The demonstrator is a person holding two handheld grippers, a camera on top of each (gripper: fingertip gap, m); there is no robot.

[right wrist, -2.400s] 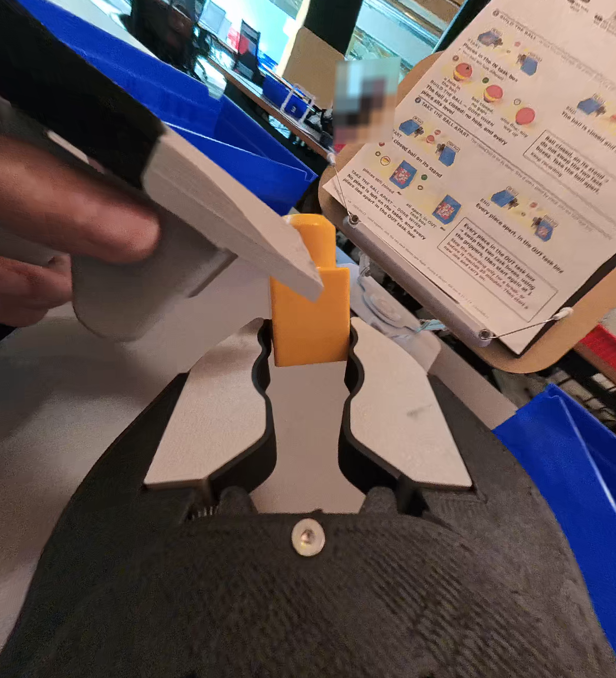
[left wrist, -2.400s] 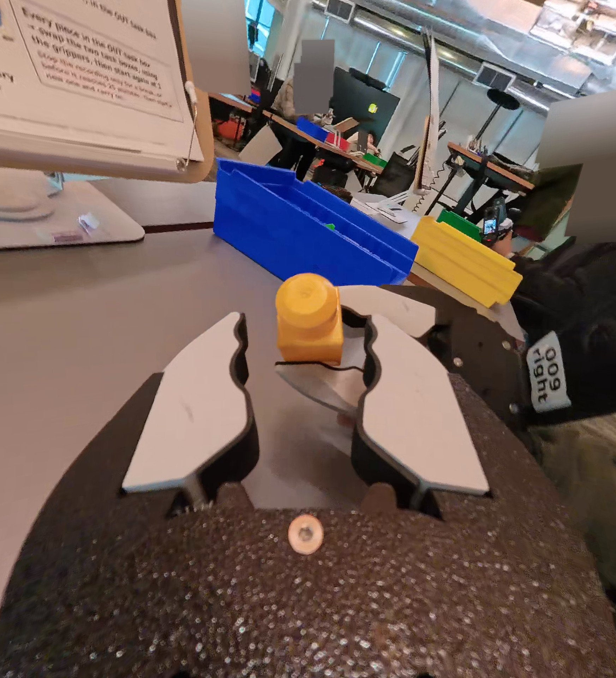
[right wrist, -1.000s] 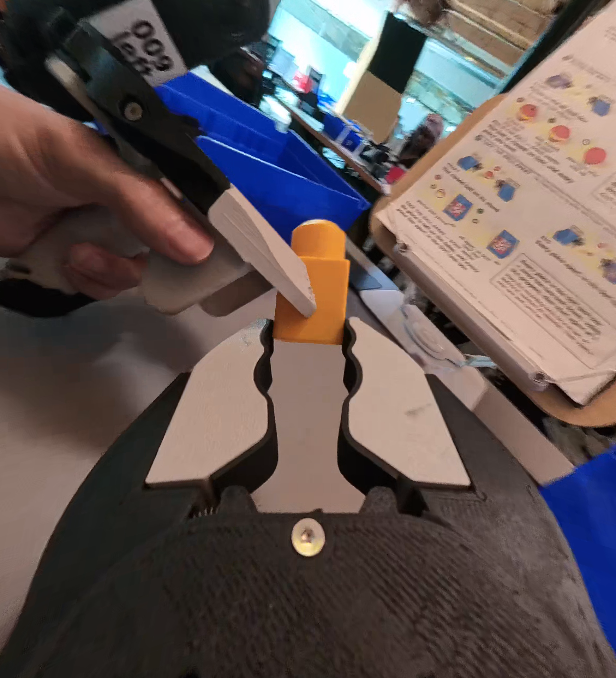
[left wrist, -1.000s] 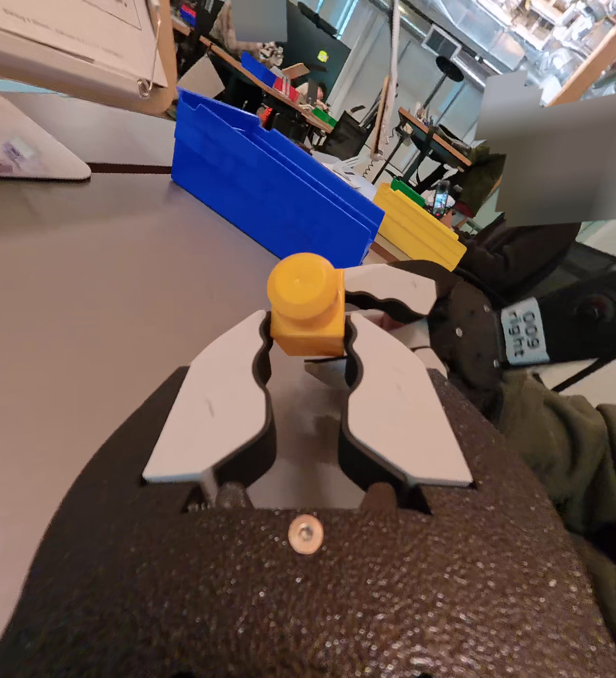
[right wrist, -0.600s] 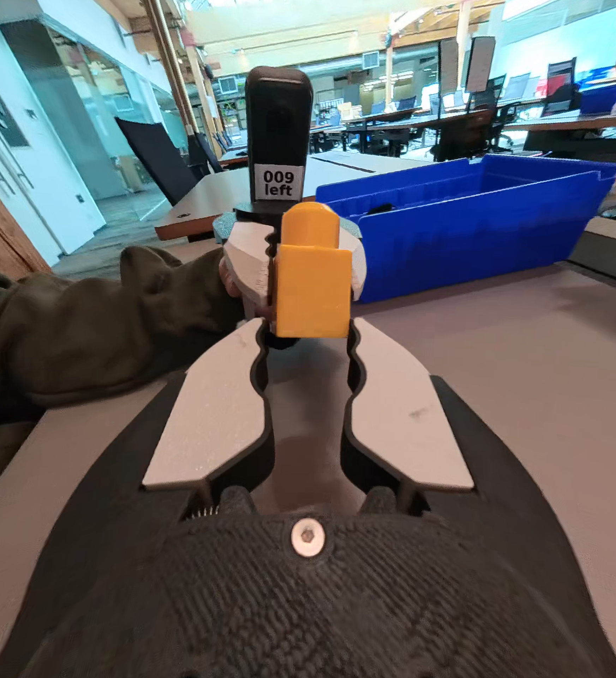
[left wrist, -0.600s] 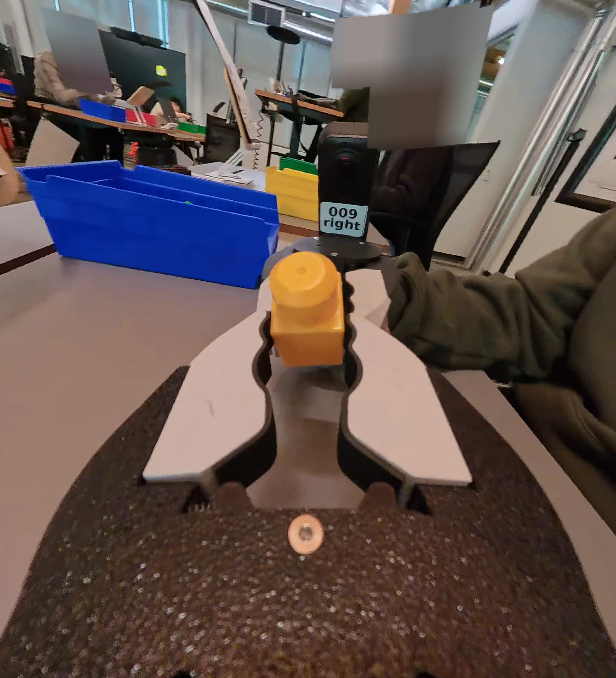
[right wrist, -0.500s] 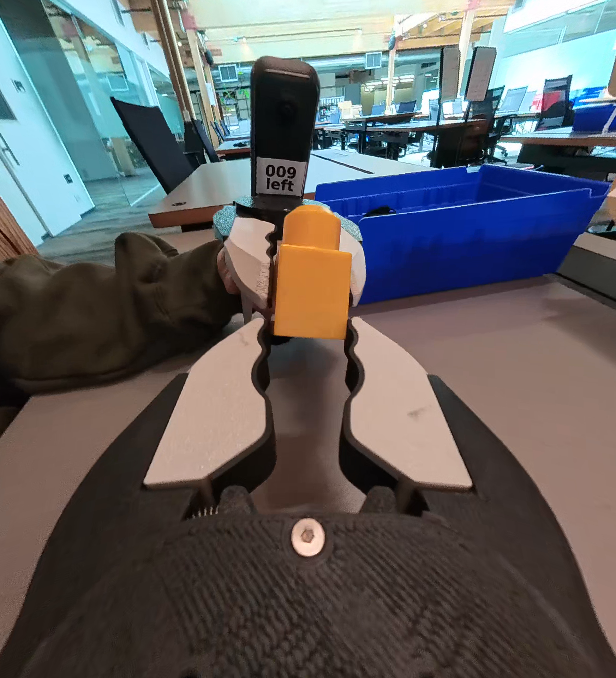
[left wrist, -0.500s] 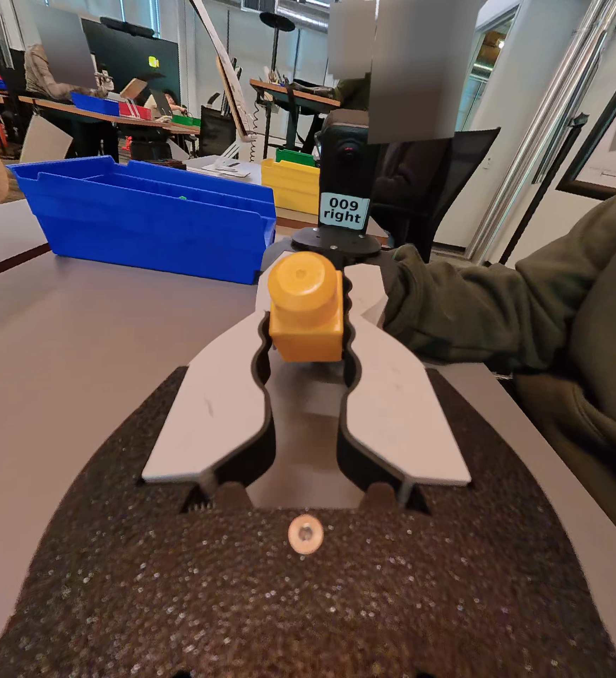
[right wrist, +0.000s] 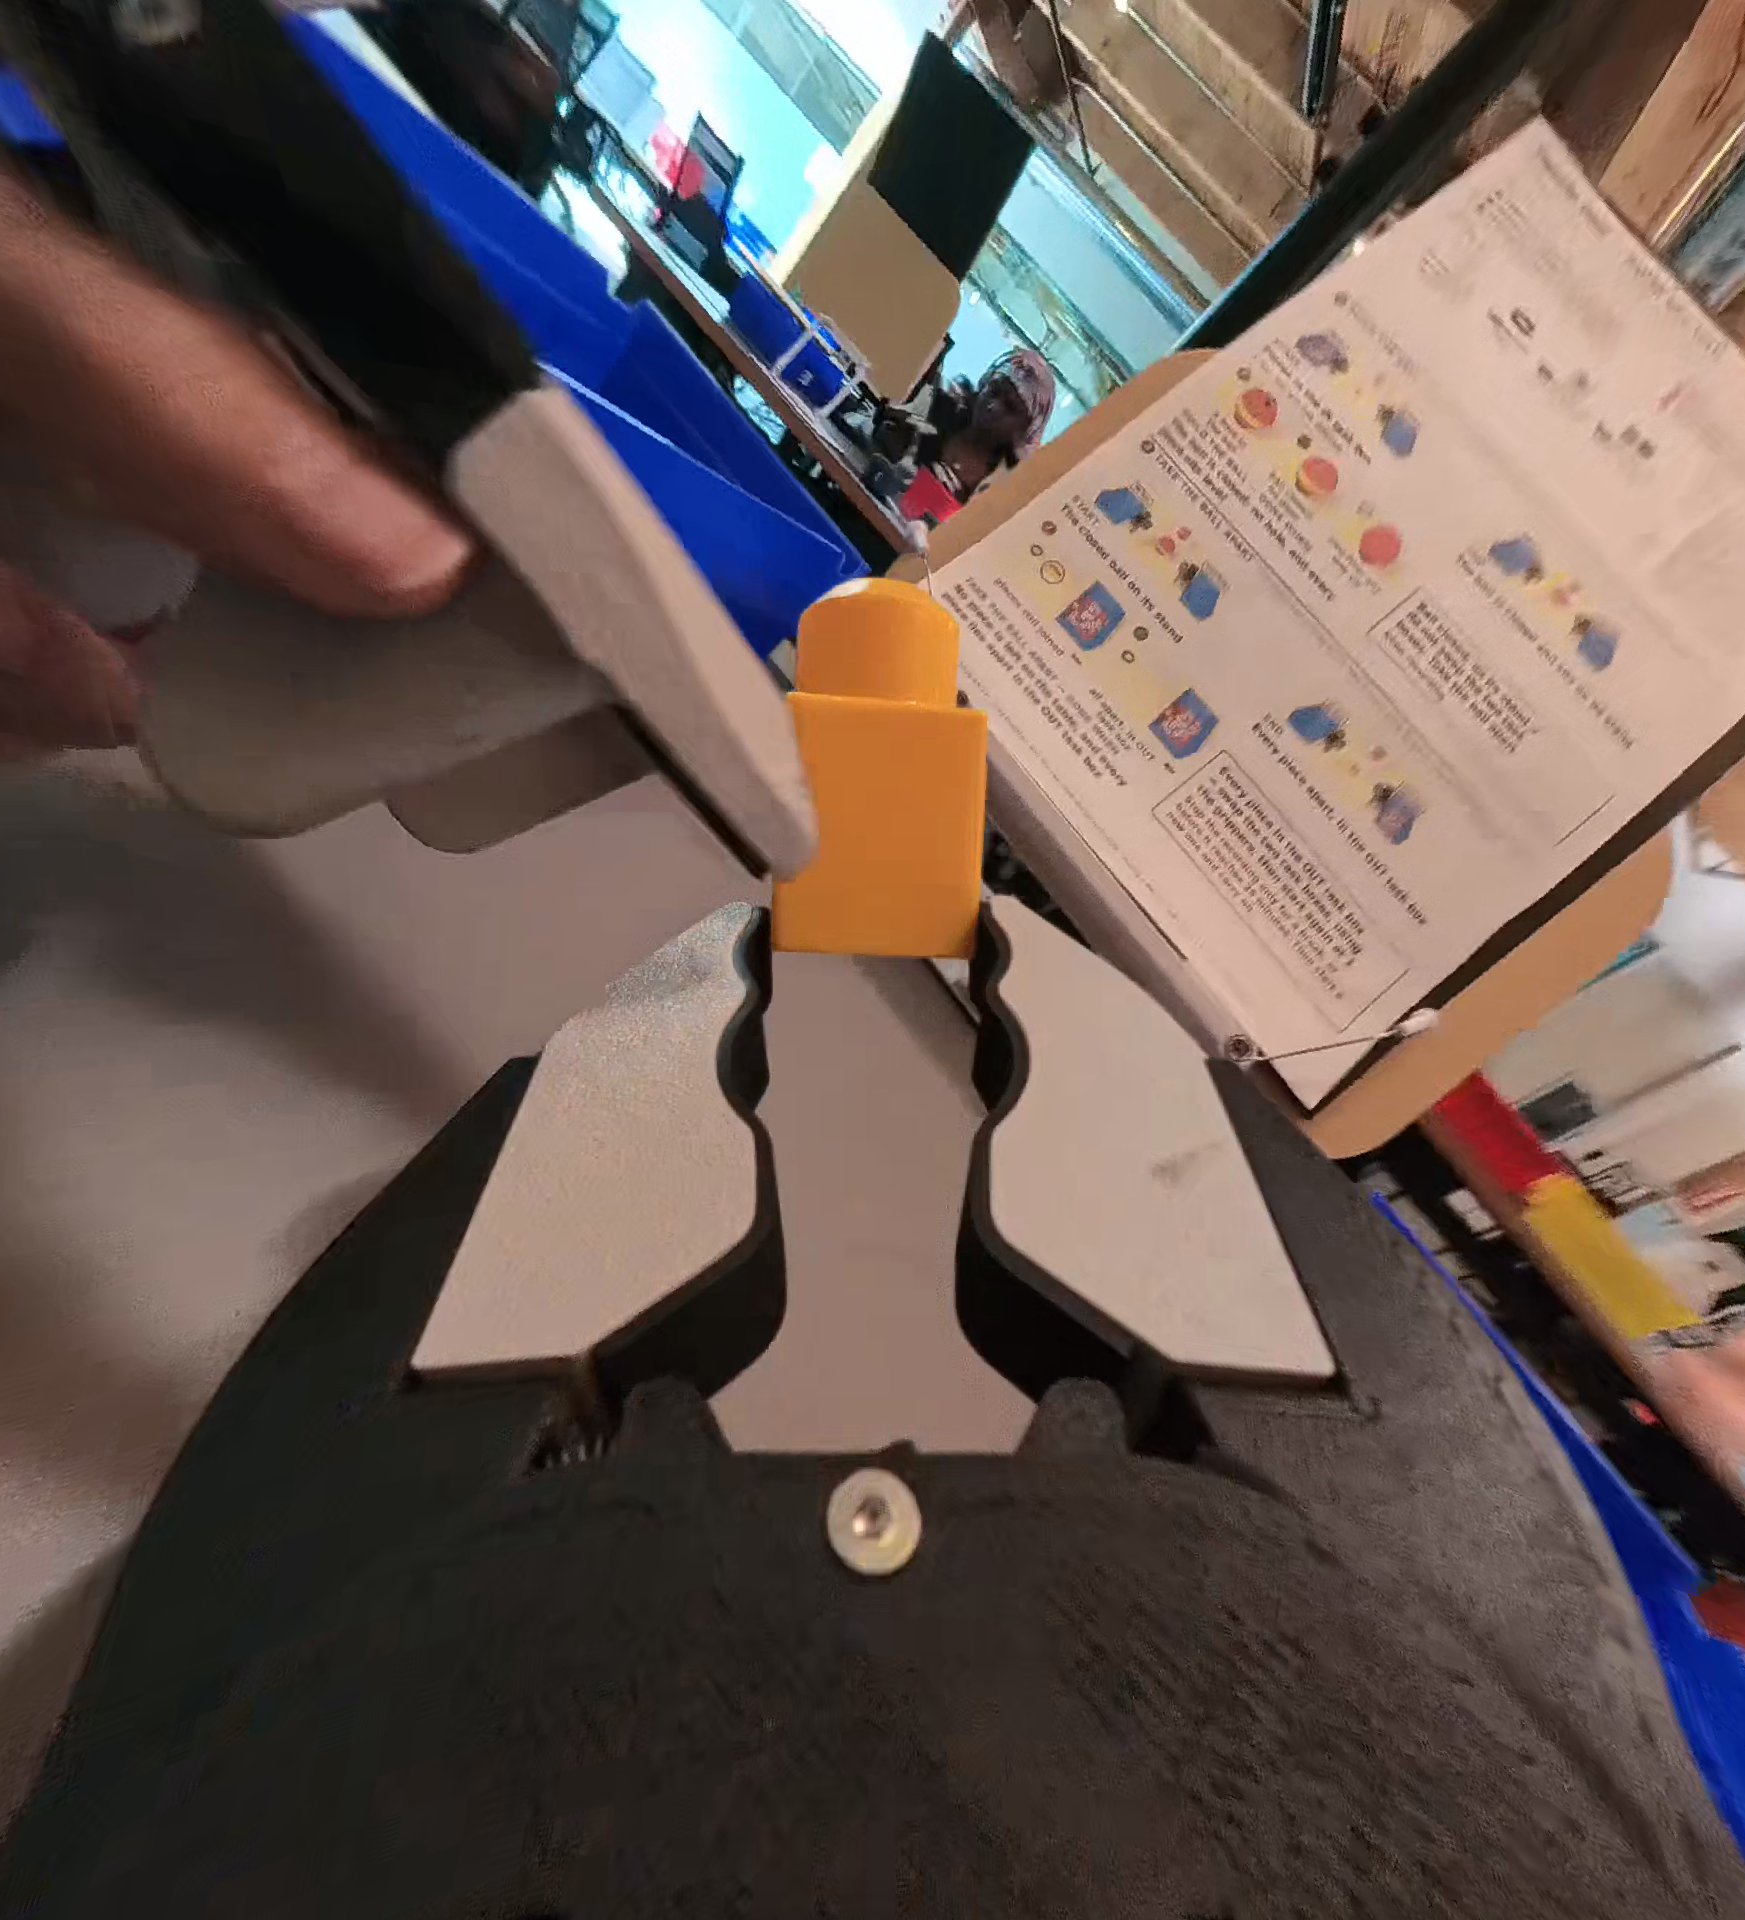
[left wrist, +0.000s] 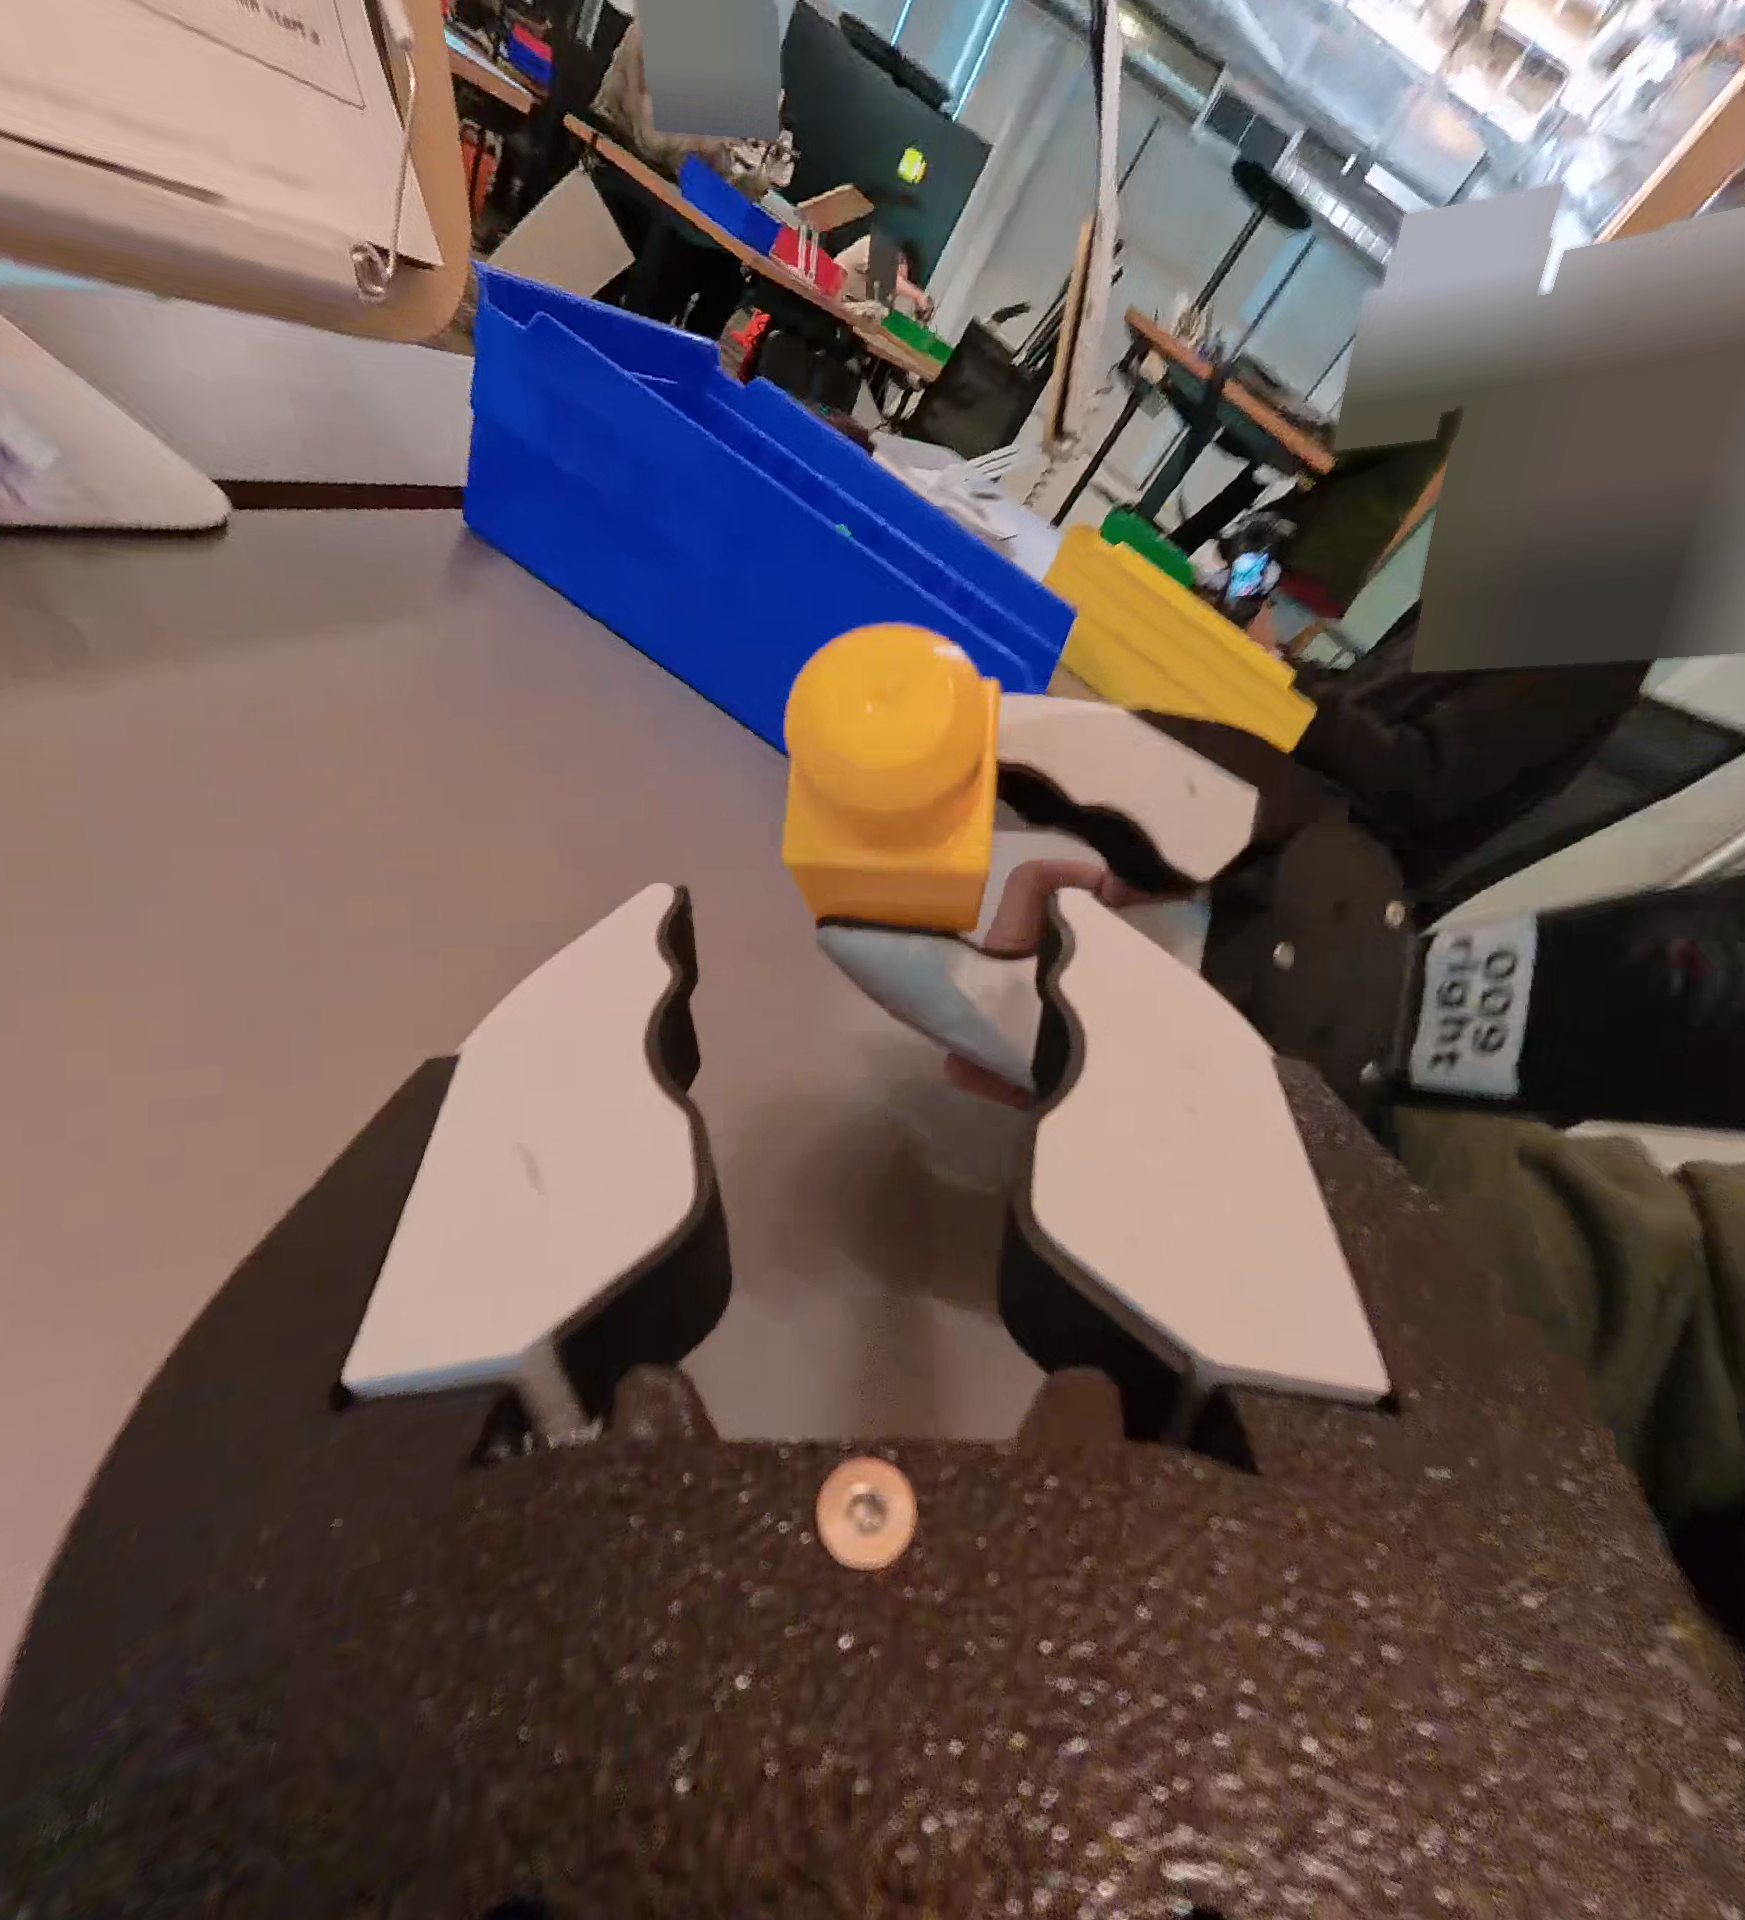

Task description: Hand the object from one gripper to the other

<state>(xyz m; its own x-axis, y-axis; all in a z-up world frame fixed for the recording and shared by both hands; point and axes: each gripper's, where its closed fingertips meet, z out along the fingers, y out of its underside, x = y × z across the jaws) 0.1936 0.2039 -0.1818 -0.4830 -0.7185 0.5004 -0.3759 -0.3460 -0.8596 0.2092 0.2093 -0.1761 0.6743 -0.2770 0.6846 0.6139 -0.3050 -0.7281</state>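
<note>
Now, counter (left wrist: 224, 831): grey, bare beneath both tools.
Left gripper (left wrist: 863, 925): jaws have sprung wide, releasing.
Right gripper (right wrist: 873, 940): jaws clamp the block's base.
Orange plastic block with round stud (right wrist: 883, 790): transferred rightward; handover looks essentially complete.

The left hand-held gripper (left wrist: 863, 935) has its two grey fingers spread wide, touching nothing. Just ahead of its fingertips, the right hand-held gripper (left wrist: 904, 831) reaches in from the right and clamps an orange block (left wrist: 883, 795) with a round stud on top. Beyond the block, a blue bin (left wrist: 702, 530) stands on the grey tabletop (left wrist: 276, 779), with a yellow bin (left wrist: 1169, 644) farther right.
</note>
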